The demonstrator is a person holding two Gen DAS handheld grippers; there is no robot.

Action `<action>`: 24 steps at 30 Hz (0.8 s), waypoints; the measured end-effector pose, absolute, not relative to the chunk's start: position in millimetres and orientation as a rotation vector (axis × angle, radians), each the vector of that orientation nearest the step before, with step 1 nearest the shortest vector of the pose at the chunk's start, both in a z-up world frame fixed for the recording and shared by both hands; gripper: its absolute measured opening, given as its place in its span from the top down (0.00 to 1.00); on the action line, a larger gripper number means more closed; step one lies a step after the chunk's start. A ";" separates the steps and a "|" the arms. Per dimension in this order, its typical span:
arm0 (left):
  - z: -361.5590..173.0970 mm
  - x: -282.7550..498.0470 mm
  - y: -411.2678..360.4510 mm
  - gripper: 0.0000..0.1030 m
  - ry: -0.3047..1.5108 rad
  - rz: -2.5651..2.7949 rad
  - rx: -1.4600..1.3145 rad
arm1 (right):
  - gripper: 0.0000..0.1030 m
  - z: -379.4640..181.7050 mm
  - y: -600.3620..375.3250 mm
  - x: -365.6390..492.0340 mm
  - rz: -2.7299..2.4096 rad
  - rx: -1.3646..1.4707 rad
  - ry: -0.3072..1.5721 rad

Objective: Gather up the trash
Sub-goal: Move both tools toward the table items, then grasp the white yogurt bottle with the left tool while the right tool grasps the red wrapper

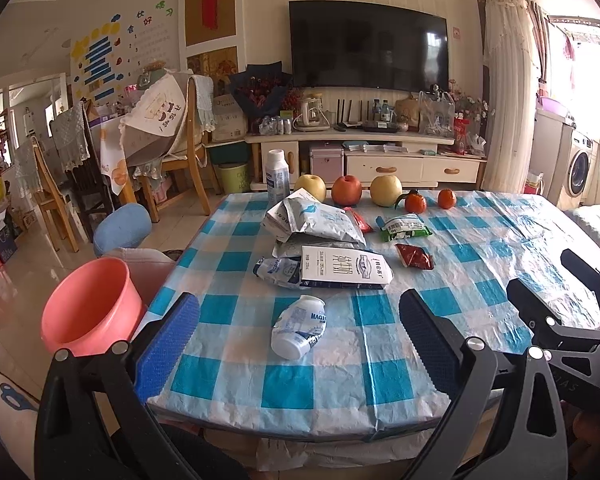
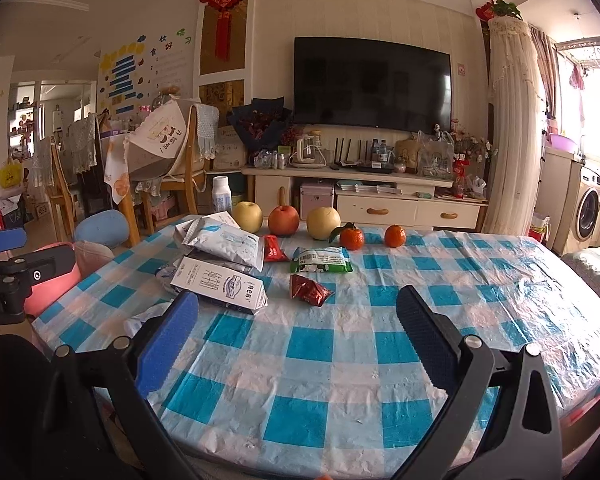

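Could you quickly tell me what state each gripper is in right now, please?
Left gripper: open, holding nothing, above the lying small white bottle.
Right gripper: open, holding nothing, over bare tablecloth.

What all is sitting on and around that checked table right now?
Blue-and-white checked plastic tablecloth: one, covers the table.
Small white crushed plastic bottle: one, lying nearest the left gripper.
White milk carton: one, flattened, mid-table.
White-blue foil pouches: several, piled behind the carton.
Red foil wrappers: two, right of the pile.
Green-white snack packet: one.
Upright white bottle: one, far edge.
Fruit: two yellow apples, one red apple, two tangerines, far edge.
Pink plastic bucket: one, left of the table.
Left gripper, right gripper: both open, empty.
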State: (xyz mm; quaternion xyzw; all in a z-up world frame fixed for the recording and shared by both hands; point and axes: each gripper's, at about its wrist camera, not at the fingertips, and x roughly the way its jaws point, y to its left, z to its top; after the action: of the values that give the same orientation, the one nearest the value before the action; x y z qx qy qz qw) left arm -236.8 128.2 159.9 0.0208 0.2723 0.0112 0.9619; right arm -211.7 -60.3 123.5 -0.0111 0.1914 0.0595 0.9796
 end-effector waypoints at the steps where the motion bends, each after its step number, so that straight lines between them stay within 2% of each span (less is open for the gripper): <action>1: 156.9 -236.2 129.7 0.05 0.557 0.013 0.043 | 0.03 122.3 -60.5 -209.8 0.124 -0.020 0.398; 14: 117.8 -232.1 168.0 0.05 0.614 -0.295 0.063 | 0.03 91.2 -66.4 -166.3 0.266 0.103 0.658; 24: 82.0 -173.6 160.9 0.05 0.766 -0.315 0.062 | 0.03 75.9 -80.4 -125.0 0.309 0.220 0.733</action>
State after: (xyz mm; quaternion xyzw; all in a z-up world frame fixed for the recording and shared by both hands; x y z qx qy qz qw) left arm -173.6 160.9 82.0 0.0299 0.3719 -0.1529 0.9151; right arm -125.0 -80.4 75.9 0.1068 0.3561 0.1502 0.9161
